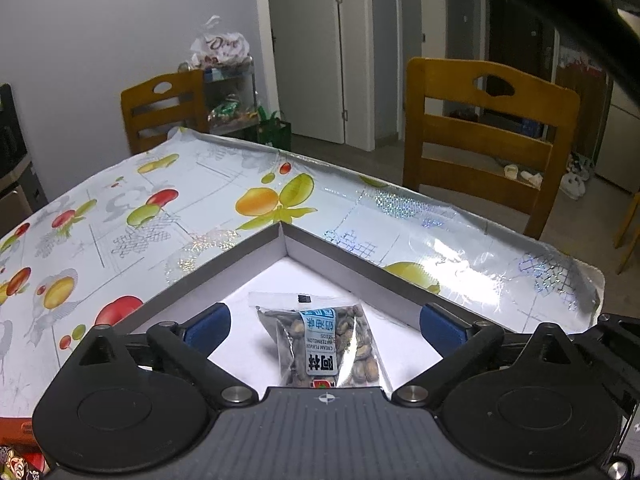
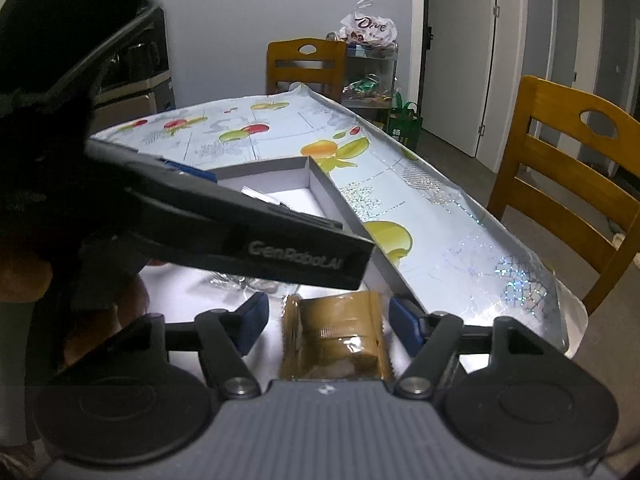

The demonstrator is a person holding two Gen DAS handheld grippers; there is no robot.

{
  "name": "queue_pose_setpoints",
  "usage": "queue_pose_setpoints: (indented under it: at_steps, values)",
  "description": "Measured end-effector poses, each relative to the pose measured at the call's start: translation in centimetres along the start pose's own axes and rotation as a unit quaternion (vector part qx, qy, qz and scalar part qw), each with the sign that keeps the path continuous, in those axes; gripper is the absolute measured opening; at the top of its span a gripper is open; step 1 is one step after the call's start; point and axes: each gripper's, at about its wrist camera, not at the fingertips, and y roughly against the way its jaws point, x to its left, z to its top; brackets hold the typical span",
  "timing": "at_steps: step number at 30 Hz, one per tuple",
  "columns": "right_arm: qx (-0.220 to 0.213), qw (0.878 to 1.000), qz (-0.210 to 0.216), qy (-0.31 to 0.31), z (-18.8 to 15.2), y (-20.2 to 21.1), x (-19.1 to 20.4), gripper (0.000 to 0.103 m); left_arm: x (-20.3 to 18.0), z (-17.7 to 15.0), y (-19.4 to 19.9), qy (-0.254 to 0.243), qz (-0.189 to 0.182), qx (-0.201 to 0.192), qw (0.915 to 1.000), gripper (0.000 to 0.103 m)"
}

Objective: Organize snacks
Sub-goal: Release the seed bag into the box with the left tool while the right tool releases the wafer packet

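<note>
A: Where's the seed packet (image 1: 320, 344)?

B: Lower centre of the left view, lying on the white box (image 1: 240, 248) floor; its long axis runs away from the camera, straight between the left gripper (image 1: 325, 326) jaws, which are spread wide and clear of it.

A: And the right gripper (image 2: 328, 324)?

B: Jaws apart around a brown-wrapped snack (image 2: 336, 340), pads not pressing; box wall close on the right; the left gripper's body crosses above.
</note>
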Motion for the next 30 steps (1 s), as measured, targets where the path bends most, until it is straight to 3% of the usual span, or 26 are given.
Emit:
queue_pose_setpoints:
  at_steps: [8,13,30]
  values:
    - [-0.014,1.000,0.002,-0.004,0.0,1.3,0.1,0.083,0.5,-0.4,1.9,0.007,-0.011,-0.011,0.9999,0.103]
    - [-0.029,0.999,0.015,0.001,0.2,2.8,0.4,0.088,0.4,-1.3,3.9,-0.004,0.003,-0.032,0.9995,0.103]
    - [-0.032,0.999,0.032,0.025,0.3,4.9,3.0,0.089,2.1,-2.8,8.6,0.009,-0.005,-0.064,0.9979,0.103]
